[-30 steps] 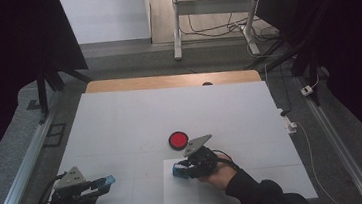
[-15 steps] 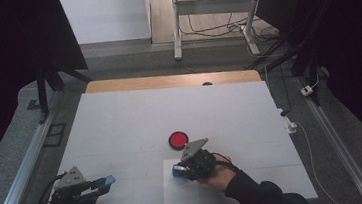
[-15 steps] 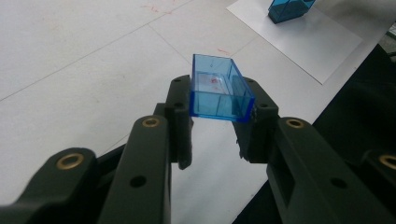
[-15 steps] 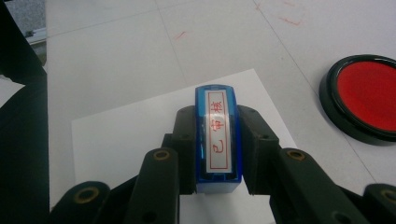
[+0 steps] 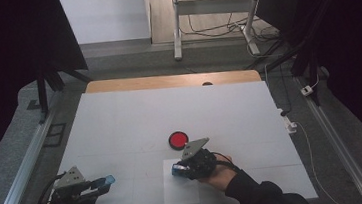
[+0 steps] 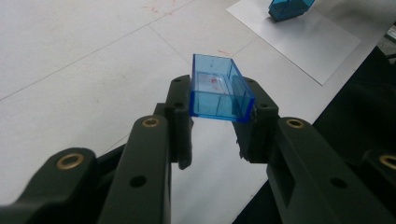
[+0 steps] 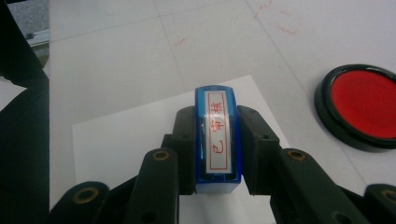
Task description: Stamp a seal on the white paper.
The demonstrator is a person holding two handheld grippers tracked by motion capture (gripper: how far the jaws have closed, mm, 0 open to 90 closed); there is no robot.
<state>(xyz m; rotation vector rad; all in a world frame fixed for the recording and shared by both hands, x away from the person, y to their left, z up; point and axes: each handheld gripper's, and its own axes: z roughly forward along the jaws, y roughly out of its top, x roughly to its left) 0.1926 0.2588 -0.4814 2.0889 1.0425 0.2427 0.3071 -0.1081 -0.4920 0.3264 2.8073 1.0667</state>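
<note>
White desk (image 5: pixel 120 118). Paper sheet (image 5: pixel 180 192), near front edge. Right claw (image 7: pixel 217 140) clamped on blue stamp (image 7: pixel 216 135), over the sheet. Left claw (image 6: pixel 215 114) clamped on clear blue cap (image 6: pixel 219 93), front-left corner. Red ink pad (image 5: pixel 178 140), mid-desk.

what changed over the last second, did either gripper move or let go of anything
The right gripper, shut on the blue stamp, moved slightly toward the person over the white sheet of paper. The left gripper kept its place, clamped on the clear blue cap. The red ink pad stayed put. Nothing was let go.
</note>
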